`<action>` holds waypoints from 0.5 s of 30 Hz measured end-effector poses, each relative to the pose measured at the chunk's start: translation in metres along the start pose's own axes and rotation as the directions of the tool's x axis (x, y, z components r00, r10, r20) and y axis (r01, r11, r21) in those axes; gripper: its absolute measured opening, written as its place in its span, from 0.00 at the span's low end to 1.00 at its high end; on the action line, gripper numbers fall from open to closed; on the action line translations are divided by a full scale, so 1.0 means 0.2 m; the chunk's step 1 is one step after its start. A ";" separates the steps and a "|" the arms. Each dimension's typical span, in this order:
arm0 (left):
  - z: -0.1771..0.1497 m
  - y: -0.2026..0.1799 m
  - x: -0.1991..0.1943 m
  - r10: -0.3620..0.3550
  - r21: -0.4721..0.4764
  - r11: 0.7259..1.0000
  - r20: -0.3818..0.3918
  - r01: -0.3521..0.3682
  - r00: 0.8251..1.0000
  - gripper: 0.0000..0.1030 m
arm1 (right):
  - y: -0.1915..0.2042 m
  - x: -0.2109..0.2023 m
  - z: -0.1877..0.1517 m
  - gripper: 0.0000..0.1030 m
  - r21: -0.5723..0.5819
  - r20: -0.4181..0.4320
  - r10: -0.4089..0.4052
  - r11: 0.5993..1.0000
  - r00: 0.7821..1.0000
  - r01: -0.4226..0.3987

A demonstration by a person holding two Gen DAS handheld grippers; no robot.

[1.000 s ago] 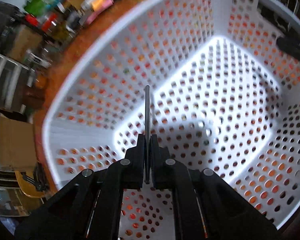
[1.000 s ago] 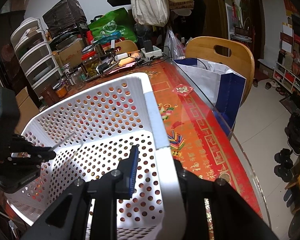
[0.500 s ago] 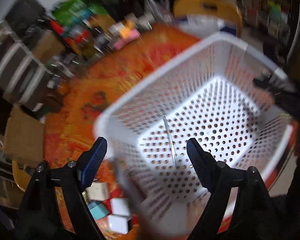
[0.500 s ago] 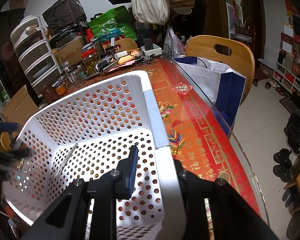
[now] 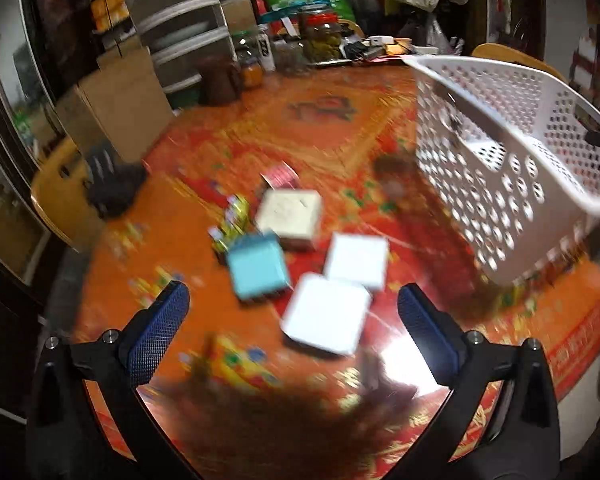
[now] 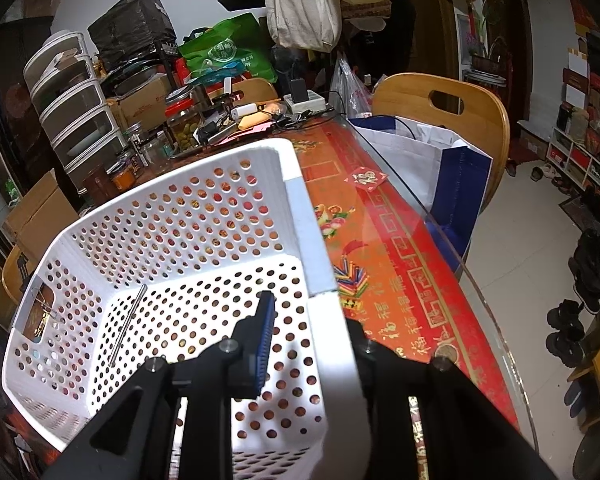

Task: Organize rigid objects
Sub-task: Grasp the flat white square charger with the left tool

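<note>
White perforated basket (image 6: 172,240), thin metal rod (image 6: 128,324) inside

Two flat white square boxes, one (image 5: 325,317) lying between the left gripper's spread fingers and the other (image 5: 357,261) just beyond it, are sitting on the red patterned tablecloth (image 5: 332,136). One light-blue box (image 5: 257,267) and one cream-coloured square box (image 5: 290,216) are lying ahead and left of them. One white perforated plastic basket (image 6: 172,236) is holding a single thin metal rod (image 6: 129,324). A small blurred yellow cluster (image 5: 233,224) beside the blue box is resisting any count.
</note>
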State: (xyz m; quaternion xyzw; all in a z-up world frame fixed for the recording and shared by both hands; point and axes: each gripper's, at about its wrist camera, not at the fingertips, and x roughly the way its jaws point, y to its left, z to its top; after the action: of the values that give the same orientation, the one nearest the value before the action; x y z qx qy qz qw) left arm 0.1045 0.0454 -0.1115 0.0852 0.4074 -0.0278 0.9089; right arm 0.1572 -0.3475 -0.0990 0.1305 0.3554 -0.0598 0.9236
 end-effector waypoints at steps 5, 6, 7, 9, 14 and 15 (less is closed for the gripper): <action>-0.08 -0.10 0.14 -0.030 0.004 1.000 -0.051 0.031 0.998 1.00 | 0.01 0.01 0.02 0.21 0.001 -0.009 -0.011 1.000 1.000 0.011; -0.09 -0.10 0.17 -0.028 -0.003 1.000 -0.058 0.028 0.998 1.00 | 0.01 0.01 0.01 0.21 0.003 -0.012 -0.010 1.000 1.000 0.010; -0.09 -0.09 0.19 -0.034 -0.020 0.999 -0.067 0.033 0.997 1.00 | 0.01 0.01 0.01 0.21 0.005 -0.015 -0.010 1.000 1.000 0.010; -0.09 -0.07 0.24 -0.065 -0.064 0.996 -0.080 0.060 0.995 1.00 | 0.01 0.01 0.01 0.21 0.004 -0.018 -0.016 1.000 1.000 0.016; -0.10 -0.04 0.29 -0.071 -0.098 0.993 -0.091 0.062 0.993 0.90 | 0.01 0.01 0.01 0.21 0.000 -0.023 -0.026 1.000 0.999 0.026; -0.10 -0.03 0.30 -0.066 -0.102 0.993 -0.096 0.056 0.993 0.84 | 0.01 0.01 0.01 0.21 -0.001 -0.025 -0.026 1.000 0.999 0.026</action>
State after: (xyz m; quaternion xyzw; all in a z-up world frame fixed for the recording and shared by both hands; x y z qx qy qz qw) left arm 0.1294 0.0432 -0.1705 0.0288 0.4551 -0.0312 0.8894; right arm 0.1604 -0.3451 -0.0989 0.1262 0.3687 -0.0701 0.9183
